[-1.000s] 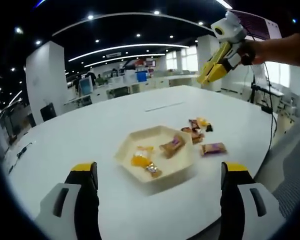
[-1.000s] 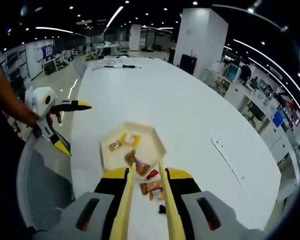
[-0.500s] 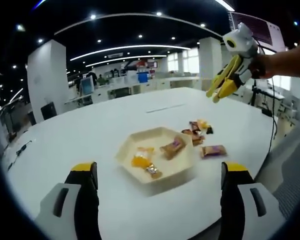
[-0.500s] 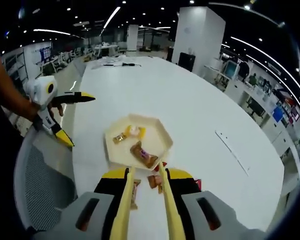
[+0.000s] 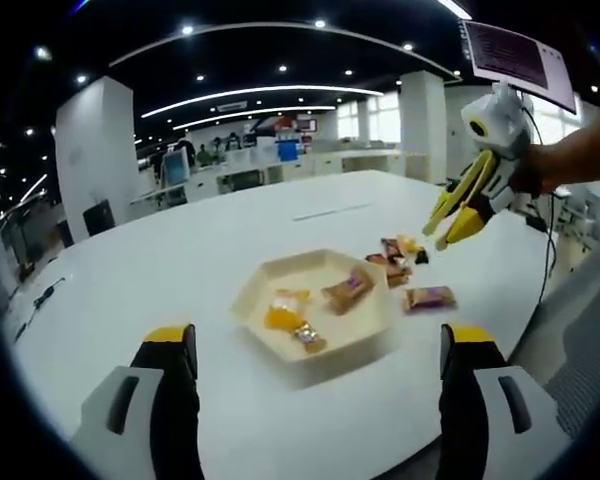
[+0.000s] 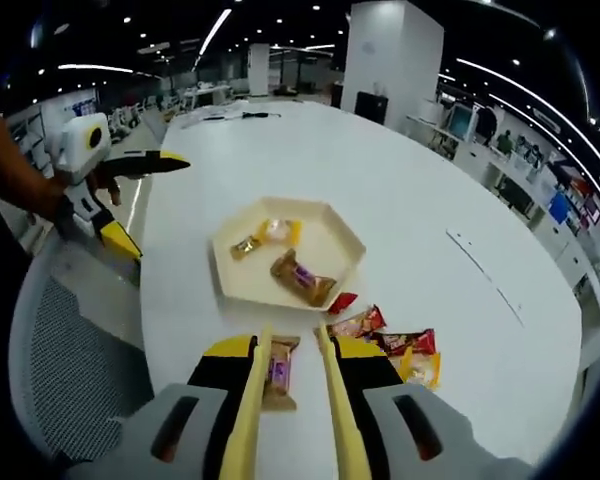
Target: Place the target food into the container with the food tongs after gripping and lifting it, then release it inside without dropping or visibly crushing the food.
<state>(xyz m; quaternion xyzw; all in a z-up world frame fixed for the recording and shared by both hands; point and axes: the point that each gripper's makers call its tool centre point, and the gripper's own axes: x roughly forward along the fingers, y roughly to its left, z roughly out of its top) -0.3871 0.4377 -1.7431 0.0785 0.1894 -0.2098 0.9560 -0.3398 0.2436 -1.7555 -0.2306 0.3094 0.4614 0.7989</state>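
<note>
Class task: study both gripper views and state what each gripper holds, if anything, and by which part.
The right gripper holds yellow food tongs by their arms. The left gripper holds nothing.

White table (image 5: 180, 260), tray (image 5: 375, 335), wrapped snacks (image 5: 427, 297)

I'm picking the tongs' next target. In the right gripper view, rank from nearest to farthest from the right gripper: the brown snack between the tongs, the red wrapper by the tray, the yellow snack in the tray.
1. Brown snack, between the tongs.
2. Red wrapper, just outside the tray's near edge.
3. Yellow snack, in the tray's far part.
</note>
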